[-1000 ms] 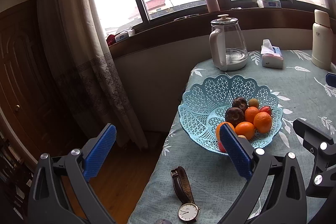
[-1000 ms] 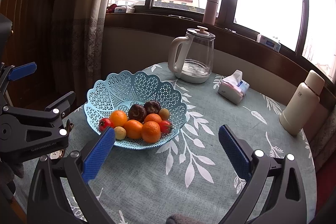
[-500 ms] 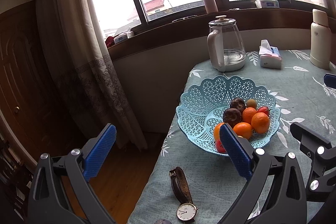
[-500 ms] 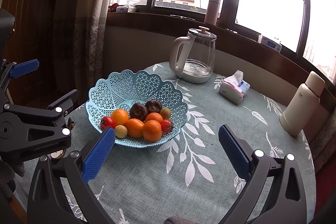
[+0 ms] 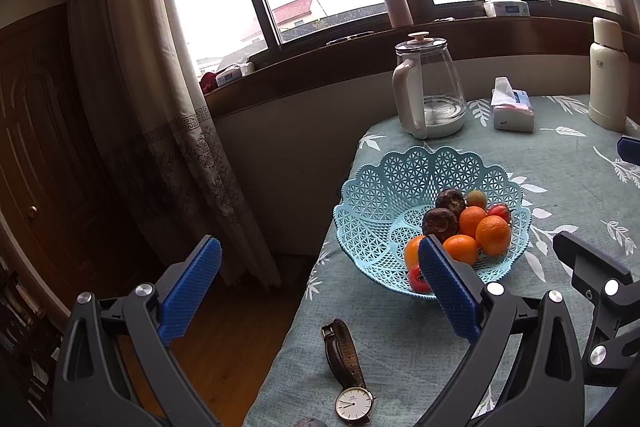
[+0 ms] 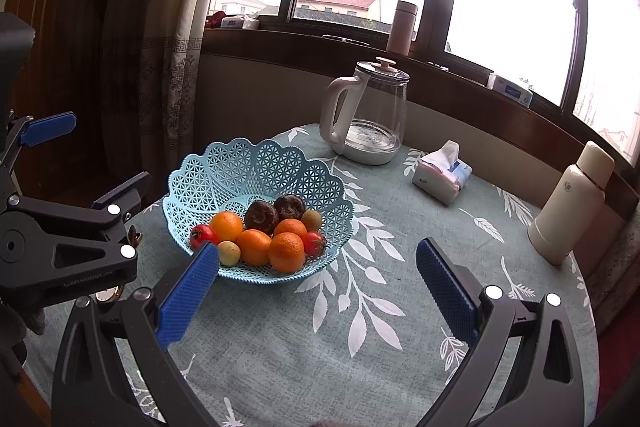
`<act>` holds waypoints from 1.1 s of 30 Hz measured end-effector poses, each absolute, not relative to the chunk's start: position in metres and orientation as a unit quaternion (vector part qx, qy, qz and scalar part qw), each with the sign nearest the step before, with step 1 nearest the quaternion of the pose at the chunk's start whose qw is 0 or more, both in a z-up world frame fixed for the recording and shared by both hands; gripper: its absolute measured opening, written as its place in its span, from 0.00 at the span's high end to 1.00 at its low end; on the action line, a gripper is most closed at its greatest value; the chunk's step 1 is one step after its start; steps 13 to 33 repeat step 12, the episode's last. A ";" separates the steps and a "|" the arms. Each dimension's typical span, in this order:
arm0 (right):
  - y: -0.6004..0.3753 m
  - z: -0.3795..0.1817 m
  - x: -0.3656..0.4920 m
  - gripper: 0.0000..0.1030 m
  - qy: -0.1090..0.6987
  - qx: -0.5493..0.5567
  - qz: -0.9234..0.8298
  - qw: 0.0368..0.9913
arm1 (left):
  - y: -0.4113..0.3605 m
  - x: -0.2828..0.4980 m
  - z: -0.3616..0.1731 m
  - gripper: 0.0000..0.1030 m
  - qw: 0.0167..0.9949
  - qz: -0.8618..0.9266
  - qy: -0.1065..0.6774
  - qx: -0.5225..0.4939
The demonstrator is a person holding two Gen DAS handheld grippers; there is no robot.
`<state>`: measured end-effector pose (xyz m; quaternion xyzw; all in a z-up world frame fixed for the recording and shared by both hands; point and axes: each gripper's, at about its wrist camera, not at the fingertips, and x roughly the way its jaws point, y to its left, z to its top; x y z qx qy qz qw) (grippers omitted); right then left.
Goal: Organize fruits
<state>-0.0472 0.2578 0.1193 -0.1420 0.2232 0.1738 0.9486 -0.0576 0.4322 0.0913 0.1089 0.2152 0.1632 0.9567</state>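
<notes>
Window-lit room, leaf-print tablecloth — fruit basket (perhaps plastic), both grippers agape, empty.

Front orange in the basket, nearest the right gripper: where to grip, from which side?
Take the orange across its widest middle, coming down from above and the near side with the open right gripper. It sits on top at the basket rim's low front; a tomato and another orange crowd its sides.
</notes>
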 end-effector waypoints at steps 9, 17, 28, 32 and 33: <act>0.249 0.117 -0.041 0.05 0.250 -0.123 0.169 0.945 | 0.428 -0.058 0.092 0.03 0.957 0.158 0.215 0.111; 0.240 0.113 -0.037 0.05 0.262 -0.113 0.160 0.945 | 0.424 -0.058 0.092 0.03 0.958 0.153 0.215 0.115; 0.240 0.113 -0.037 0.05 0.262 -0.113 0.160 0.945 | 0.424 -0.058 0.092 0.03 0.958 0.153 0.215 0.115; 0.240 0.113 -0.037 0.05 0.262 -0.113 0.160 0.945 | 0.424 -0.058 0.092 0.03 0.958 0.153 0.215 0.115; 0.240 0.113 -0.037 0.05 0.262 -0.113 0.160 0.945 | 0.424 -0.058 0.092 0.03 0.958 0.153 0.215 0.115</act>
